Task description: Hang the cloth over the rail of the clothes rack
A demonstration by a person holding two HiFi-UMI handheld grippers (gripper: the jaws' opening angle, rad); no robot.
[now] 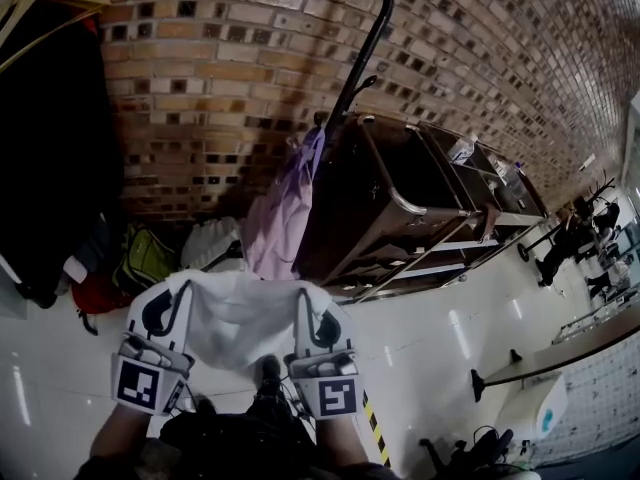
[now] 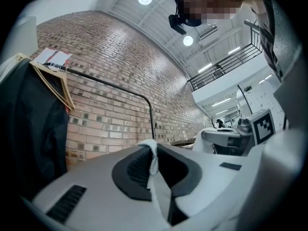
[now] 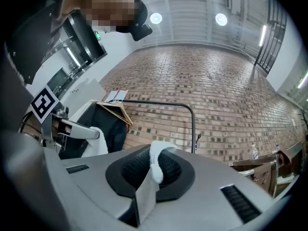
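- Both tongs pinch the white cloth (image 1: 240, 320) — left gripper (image 1: 172, 298) on one top corner, right gripper (image 1: 312, 306) on the other; it hangs spread between them.
- Step, I judge: carrying; the rail (image 3: 154, 103) stands ahead, well apart.
- Next: raise both corners over the rail, drape, release.

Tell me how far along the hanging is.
Done: the left hand-held gripper and right hand-held gripper are each shut on the cloth. In hand: it is held spread between them, short of the rail. Left: drape it over, then release.
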